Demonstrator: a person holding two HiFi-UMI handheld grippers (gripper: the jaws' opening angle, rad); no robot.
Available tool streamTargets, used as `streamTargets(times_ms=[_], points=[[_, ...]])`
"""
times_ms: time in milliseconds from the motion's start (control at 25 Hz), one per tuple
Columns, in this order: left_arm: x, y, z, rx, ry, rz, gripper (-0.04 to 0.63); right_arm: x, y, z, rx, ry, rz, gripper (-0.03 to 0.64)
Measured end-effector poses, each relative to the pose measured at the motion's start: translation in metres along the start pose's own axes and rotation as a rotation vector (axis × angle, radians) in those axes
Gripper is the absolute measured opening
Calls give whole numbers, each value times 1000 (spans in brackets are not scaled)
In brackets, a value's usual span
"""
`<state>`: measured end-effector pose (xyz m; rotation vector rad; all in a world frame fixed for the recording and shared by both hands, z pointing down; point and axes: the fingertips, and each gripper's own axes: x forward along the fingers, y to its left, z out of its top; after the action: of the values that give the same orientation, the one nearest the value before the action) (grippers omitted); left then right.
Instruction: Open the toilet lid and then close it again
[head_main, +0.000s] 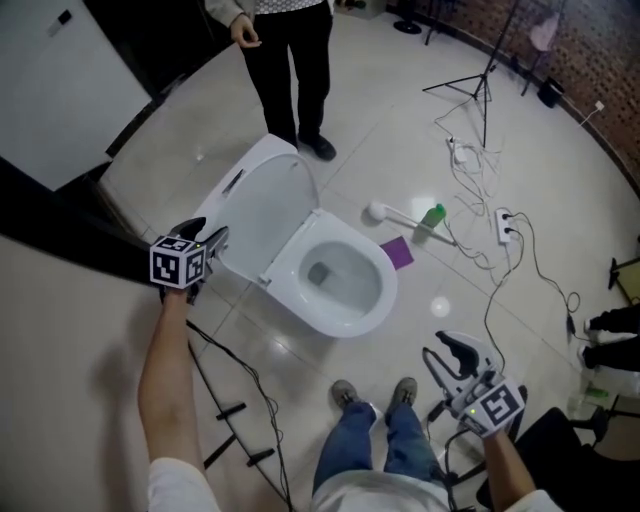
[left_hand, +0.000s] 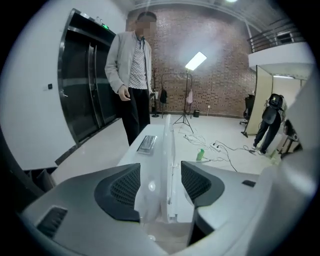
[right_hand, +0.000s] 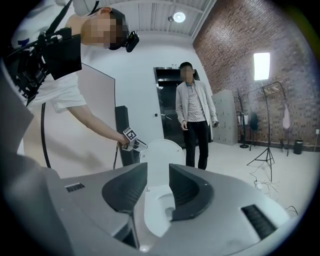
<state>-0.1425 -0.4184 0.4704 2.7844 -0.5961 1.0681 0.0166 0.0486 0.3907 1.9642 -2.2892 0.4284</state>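
The white toilet's lid (head_main: 268, 205) stands raised against the tank, and the bowl (head_main: 340, 275) lies uncovered. My left gripper (head_main: 212, 243) is at the lid's left edge, beside the tank. In the left gripper view the lid (left_hand: 167, 150) runs edge-on between the wide-apart jaws of this gripper (left_hand: 160, 182), with a gap to each pad. My right gripper (head_main: 445, 355) hangs low at the front right, away from the toilet. The right gripper view looks past that gripper (right_hand: 157, 187) at the lid (right_hand: 162, 155) farther off; its jaws stand apart with nothing between them.
A person (head_main: 290, 60) stands just behind the toilet. A toilet brush (head_main: 400, 215), green bottle (head_main: 433, 215) and purple cloth (head_main: 397, 252) lie right of the bowl. Cables and a power strip (head_main: 503, 225) trail at the right. My feet (head_main: 375, 395) are before the bowl.
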Motion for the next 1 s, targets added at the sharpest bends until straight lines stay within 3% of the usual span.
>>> streamTargets(times_ms=[120, 200, 440, 680, 840, 1000], points=[[13, -5, -3, -17, 29, -56, 197, 2, 1, -9, 24, 18, -4, 130], [13, -5, -1, -18, 20, -54, 44, 2, 2, -11, 22, 16, 2, 129], [5, -42, 1, 80, 38, -62, 29, -4, 2, -21, 32, 17, 40, 129], [-8, -184, -31, 288, 12, -21, 34, -19, -3, -31, 22, -13, 81, 129], [12, -292, -86, 491, 71, -19, 41, -36, -10, -48, 42, -13, 108, 129], [48, -358, -152, 628, 154, -14, 52, -57, -22, -80, 56, 23, 126, 129]])
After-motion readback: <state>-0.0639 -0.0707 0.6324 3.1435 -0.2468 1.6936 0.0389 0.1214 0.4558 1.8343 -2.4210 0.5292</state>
